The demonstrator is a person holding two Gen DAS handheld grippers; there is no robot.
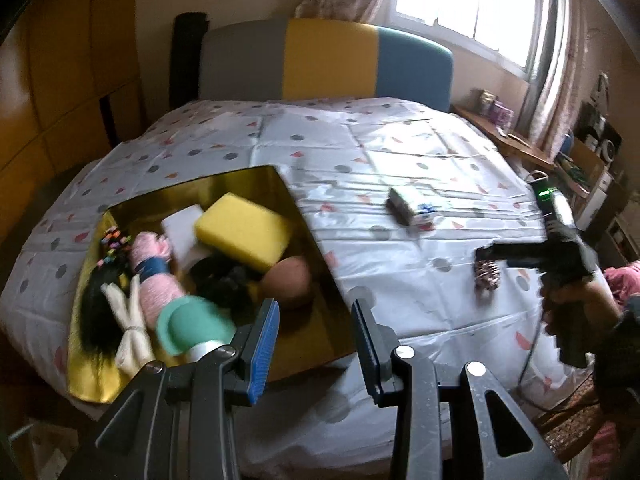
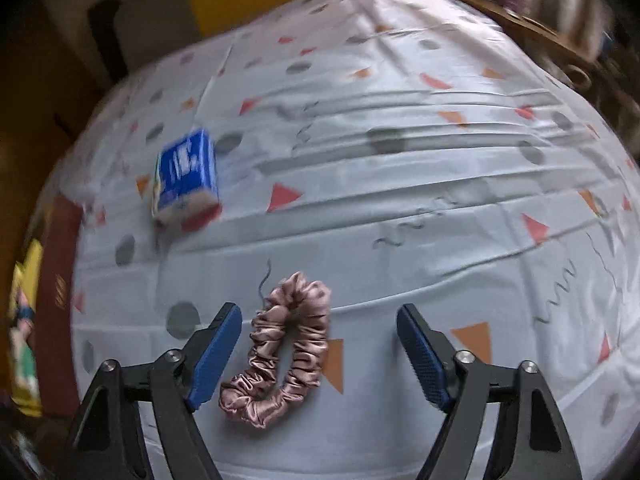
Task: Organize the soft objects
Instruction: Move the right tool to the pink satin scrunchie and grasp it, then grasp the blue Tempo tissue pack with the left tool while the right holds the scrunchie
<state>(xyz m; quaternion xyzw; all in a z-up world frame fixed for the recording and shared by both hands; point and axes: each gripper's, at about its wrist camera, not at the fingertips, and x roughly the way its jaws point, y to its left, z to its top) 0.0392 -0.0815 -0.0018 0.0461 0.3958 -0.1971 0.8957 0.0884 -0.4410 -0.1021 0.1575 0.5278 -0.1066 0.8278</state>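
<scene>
Between the 2 blue pads of the right gripper [image 2: 320,354], the pink satin scrunchie [image 2: 280,354] is lying flat on the patterned bedsheet [image 2: 400,200], closer to the left pad than the right, with neither pad touching it; the jaws are standing spread and nothing is being gripped, which reads as an approach lined up so that both pads can close across the ring. Ahead of that gripper and off to its left, a small blue tissue pack [image 2: 186,176] is sitting on the sheet, well apart from the scrunchie, seemingly waiting its turn. The left gripper [image 1: 316,344] is hovering with its jaws partly apart and empty, pointing over the near edge of the gold tray [image 1: 304,356], which lies ahead and to its left. Inside the tray, soft things are being collected together: a yellow sponge [image 1: 244,232] resting on a white block, a pink rolled cloth [image 1: 154,276], a tan ball [image 1: 288,282], black hair-like pieces, a cream bundle and a teal cup-shaped item [image 1: 192,326] just beside the left pad. From the left wrist view, the right gripper [image 1: 486,256] is reaching down to the scrunchie [image 1: 488,278] far off to the right, so roughly 2 items appear still outside the tray.
</scene>
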